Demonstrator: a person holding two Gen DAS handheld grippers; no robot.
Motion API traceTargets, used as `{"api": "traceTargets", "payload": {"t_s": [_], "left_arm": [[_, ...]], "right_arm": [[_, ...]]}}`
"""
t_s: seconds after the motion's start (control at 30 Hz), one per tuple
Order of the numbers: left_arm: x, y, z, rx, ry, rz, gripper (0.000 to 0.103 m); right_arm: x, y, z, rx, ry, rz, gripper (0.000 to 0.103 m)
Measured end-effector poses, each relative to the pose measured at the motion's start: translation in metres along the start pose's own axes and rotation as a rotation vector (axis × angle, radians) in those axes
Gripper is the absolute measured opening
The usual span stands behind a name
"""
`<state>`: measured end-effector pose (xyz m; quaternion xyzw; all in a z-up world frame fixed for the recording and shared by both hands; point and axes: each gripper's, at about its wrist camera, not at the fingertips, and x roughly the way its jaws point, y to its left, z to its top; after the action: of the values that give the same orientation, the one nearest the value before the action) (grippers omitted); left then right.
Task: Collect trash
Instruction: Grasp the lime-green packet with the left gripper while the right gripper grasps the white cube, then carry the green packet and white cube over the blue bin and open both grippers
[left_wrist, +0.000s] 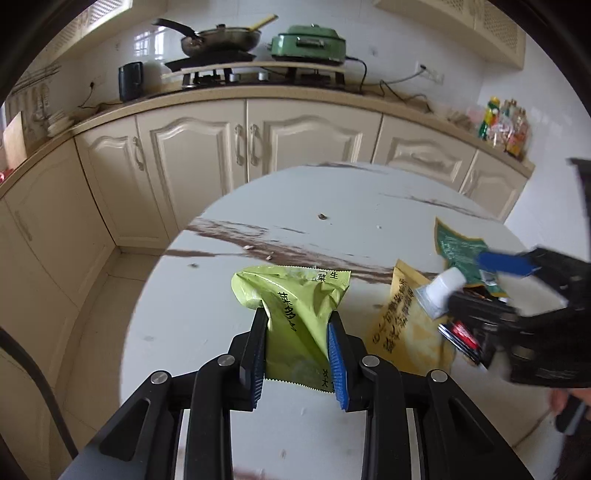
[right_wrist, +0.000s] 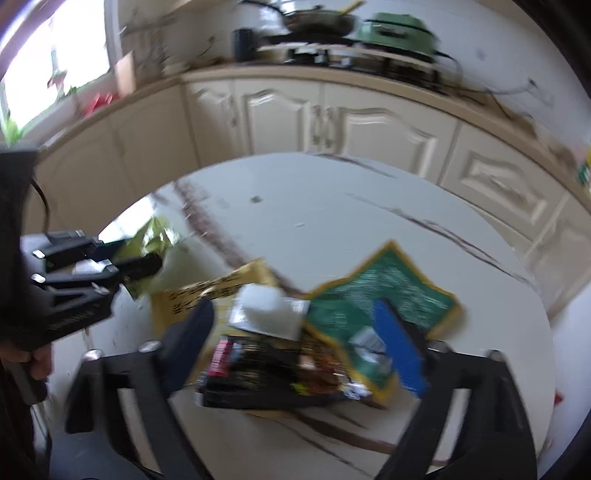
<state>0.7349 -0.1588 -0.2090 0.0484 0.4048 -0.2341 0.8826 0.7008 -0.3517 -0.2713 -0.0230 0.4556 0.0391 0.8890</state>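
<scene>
Left wrist view: left gripper (left_wrist: 297, 343) clamped on crinkled lime-green foil packet (left_wrist: 295, 306); blurred right wrist view alone shows right gripper (right_wrist: 303, 332) wide, straddling black-red wrapper (right_wrist: 258, 365) on white marble worktop (right_wrist: 332, 206).

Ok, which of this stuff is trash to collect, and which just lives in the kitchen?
Trash:
crumpled lime-green snack packet
yellow spouted pouch with white cap
dark green gold-edged wrapper
black-and-red wrapper

Just there:
steel frying pan
green electric cooker
bottles

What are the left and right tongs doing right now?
Left tongs: closed on the green packet.
Right tongs: open around a pile of wrappers, not gripping.
</scene>
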Motion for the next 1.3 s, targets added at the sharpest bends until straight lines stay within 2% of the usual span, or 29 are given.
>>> {"api": "traceTargets", "payload": {"t_s": [0.07, 0.13, 0.23, 0.53, 0.67, 0.77, 0.9, 1.03, 1.17, 1.3], "left_arm": [[-0.012, 0.001, -0.008, 0.000, -0.010, 0.024, 0.026], [-0.020, -0.002, -0.013, 0.014, -0.017, 0.046, 0.026], [-0.033, -0.006, -0.018, 0.022, -0.019, 0.038, 0.026], [-0.078, -0.009, -0.028, 0.015, -0.062, -0.003, 0.026], [-0.112, 0.001, -0.035, -0.005, -0.094, -0.028, 0.026], [-0.145, 0.014, -0.050, -0.024, -0.128, -0.017, 0.026], [-0.192, 0.042, -0.083, -0.074, -0.159, -0.003, 0.026], [-0.243, 0.079, -0.132, -0.138, -0.174, 0.089, 0.026], [-0.279, 0.124, -0.189, -0.218, -0.155, 0.213, 0.026], [-0.285, 0.157, -0.239, -0.310, -0.091, 0.259, 0.026]], "right_arm": [[0.007, 0.007, -0.001, -0.006, 0.022, 0.007, 0.056], [0.013, 0.010, -0.002, 0.002, 0.033, 0.000, 0.049], [0.016, 0.011, -0.005, 0.007, 0.041, 0.010, 0.029], [-0.002, 0.013, -0.007, 0.014, -0.005, 0.025, 0.028], [-0.032, 0.022, 0.000, 0.014, -0.062, 0.018, 0.028], [-0.061, 0.046, 0.006, -0.013, -0.105, 0.042, 0.028], [-0.091, 0.100, 0.013, -0.060, -0.163, 0.131, 0.028], [-0.104, 0.173, 0.015, -0.121, -0.181, 0.257, 0.029], [-0.094, 0.251, 0.008, -0.181, -0.154, 0.364, 0.029], [-0.061, 0.327, -0.008, -0.232, -0.083, 0.441, 0.029]]}}
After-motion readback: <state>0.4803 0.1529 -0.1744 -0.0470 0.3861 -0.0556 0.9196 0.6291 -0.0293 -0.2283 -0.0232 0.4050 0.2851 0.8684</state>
